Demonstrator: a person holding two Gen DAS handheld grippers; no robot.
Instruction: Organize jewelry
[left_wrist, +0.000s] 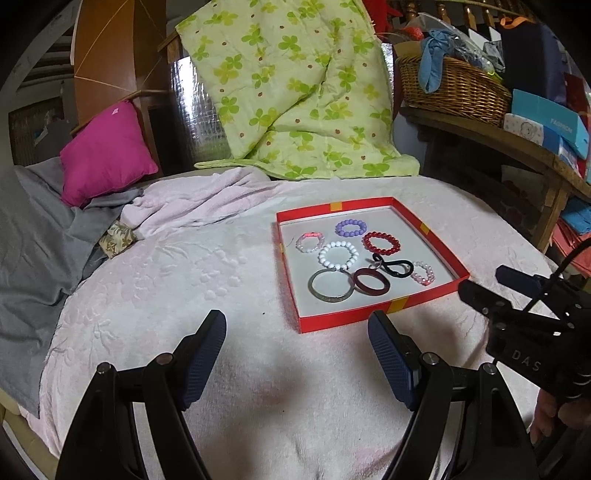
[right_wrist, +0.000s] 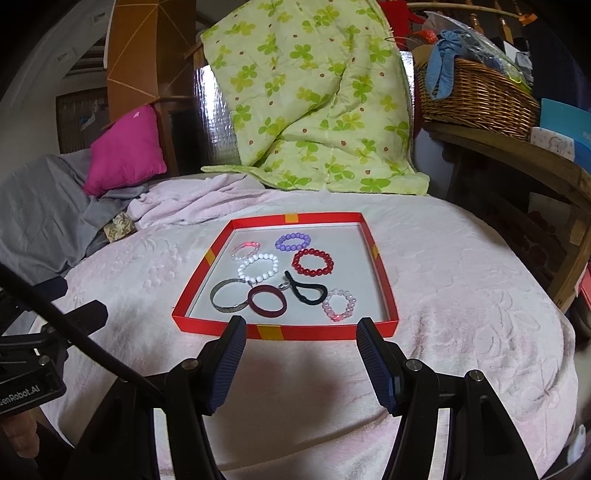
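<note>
the right claw (right_wrist: 297, 332) hangs released and empty just short of the near wall of the red tray (right_wrist: 325, 331), the left claw (left_wrist: 297, 334) likewise spread and empty, off the tray's near left corner. so the right is likely the nearer hand. straight ahead of it in the tray lie the dark red bangle (right_wrist: 266, 300) and, overlapping it to the left, the silver bangle (right_wrist: 225, 297); beaded bracelets sit farther back on the bed (right_wrist: 461, 266).
</note>
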